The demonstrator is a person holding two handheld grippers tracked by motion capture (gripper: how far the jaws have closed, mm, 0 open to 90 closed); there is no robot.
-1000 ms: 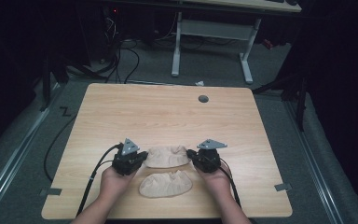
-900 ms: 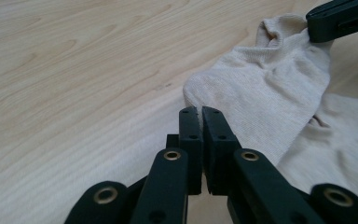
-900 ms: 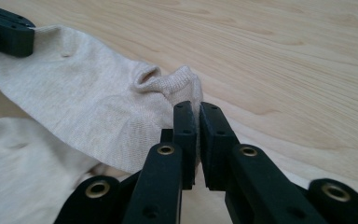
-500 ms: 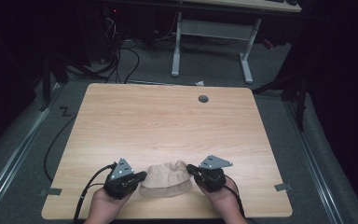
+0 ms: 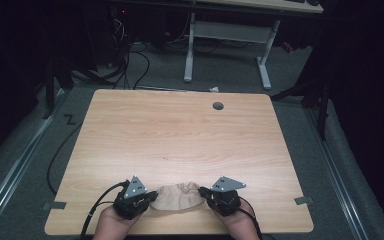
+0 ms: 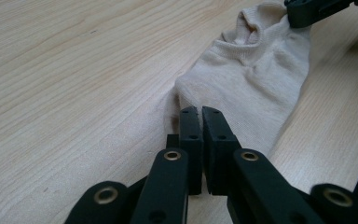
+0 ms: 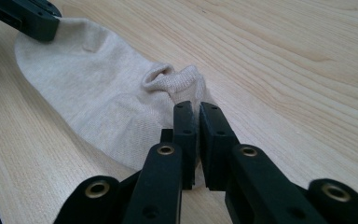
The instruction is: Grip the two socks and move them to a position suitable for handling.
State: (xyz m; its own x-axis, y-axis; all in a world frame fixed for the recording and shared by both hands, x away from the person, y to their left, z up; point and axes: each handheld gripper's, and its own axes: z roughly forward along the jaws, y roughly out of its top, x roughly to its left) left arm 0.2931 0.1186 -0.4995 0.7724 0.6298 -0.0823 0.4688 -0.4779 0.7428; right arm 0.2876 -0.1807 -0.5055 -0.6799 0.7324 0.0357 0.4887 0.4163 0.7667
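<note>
Beige sock [image 5: 180, 196] lies flat near the front edge of the worktop [image 5: 180, 135], roughly midway between the front corners. High view: left hand-held gripper [image 5: 150, 199] meets the sock's left end, right hand-held gripper [image 5: 204, 192] meets its right end. Both are held by hands entering over the front edge; each carries a grey three-cornered plate on top, and a black cable trails from each toward the front edge. A round grommet hole [image 5: 218, 106] sits near the back edge, toward the right back corner. Rest of the light wood surface is bare.

Left gripper view: left hand-held gripper [image 6: 201, 112] has its jaws clenched, tips together at the rounded end of the sock [image 6: 251, 79]. Fabric appears pinched between the tips, grasping the sock's edge; the exact amount of cloth caught is hidden by the jaws. Sock runs away from the tips across the wood grain. At its far end the right hand-held gripper [image 6: 303, 16] sits on the cuff.

Right gripper view: right hand-held gripper [image 7: 198, 108] is likewise clenched, jaws closed on the bunched ribbed cuff of the sock [image 7: 98, 93], which puckers up just ahead of the tips. Far rounded end lies under the left hand-held gripper [image 7: 44, 25], top left.
</note>
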